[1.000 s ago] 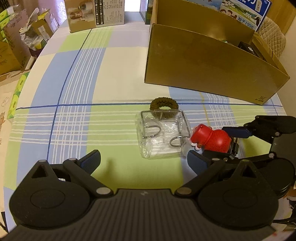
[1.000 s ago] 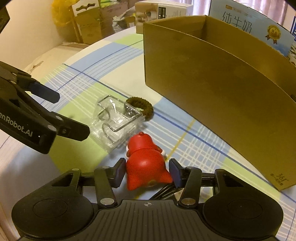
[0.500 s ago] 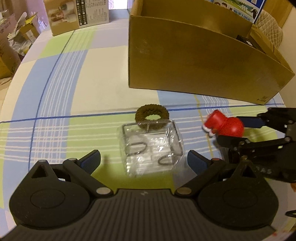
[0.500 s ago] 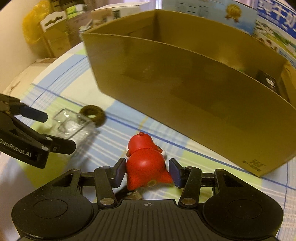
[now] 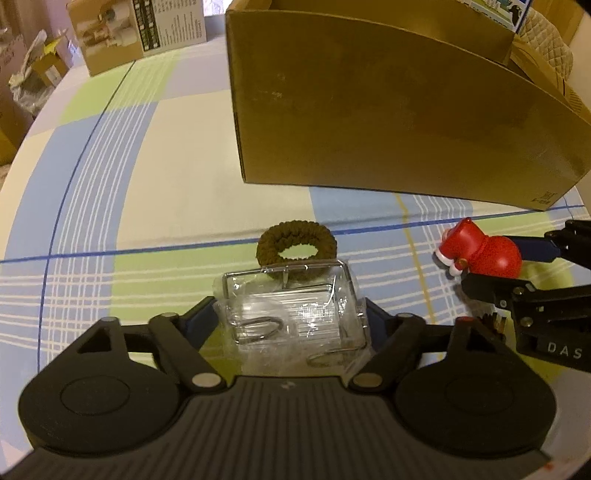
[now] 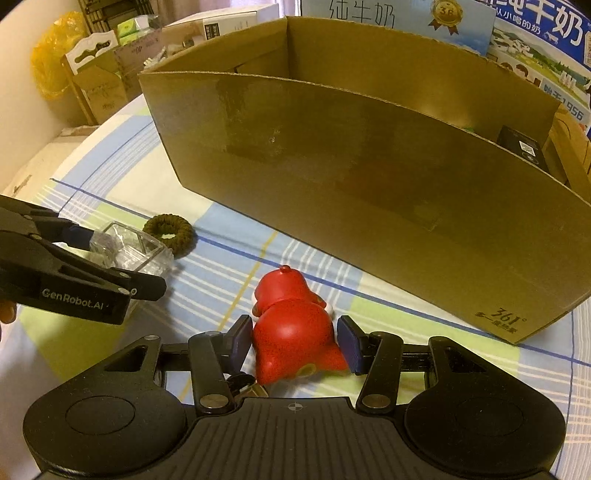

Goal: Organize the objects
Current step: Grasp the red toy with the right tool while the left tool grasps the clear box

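A clear plastic box (image 5: 293, 314) with wire clips inside lies on the checked tablecloth. My left gripper (image 5: 290, 317) has closed on its two sides; it also shows in the right wrist view (image 6: 125, 247). A brown hair tie (image 5: 296, 248) lies just behind the box and also shows in the right wrist view (image 6: 168, 233). My right gripper (image 6: 293, 341) is shut on a red toy figure (image 6: 293, 332) and holds it above the cloth; the toy shows at the right of the left wrist view (image 5: 480, 251). The big open cardboard box (image 6: 369, 177) stands beyond both.
A black item (image 6: 521, 147) lies inside the cardboard box at its right end. Milk cartons (image 6: 535, 44) stand behind it. A printed carton (image 5: 140, 33) stands at the table's far left. Clutter boxes (image 6: 103, 81) lie off the table's left edge.
My left gripper moved forward and closed on the clear box. My right gripper, still holding the red toy, lifted it off the cloth and drew closer to the cardboard box.
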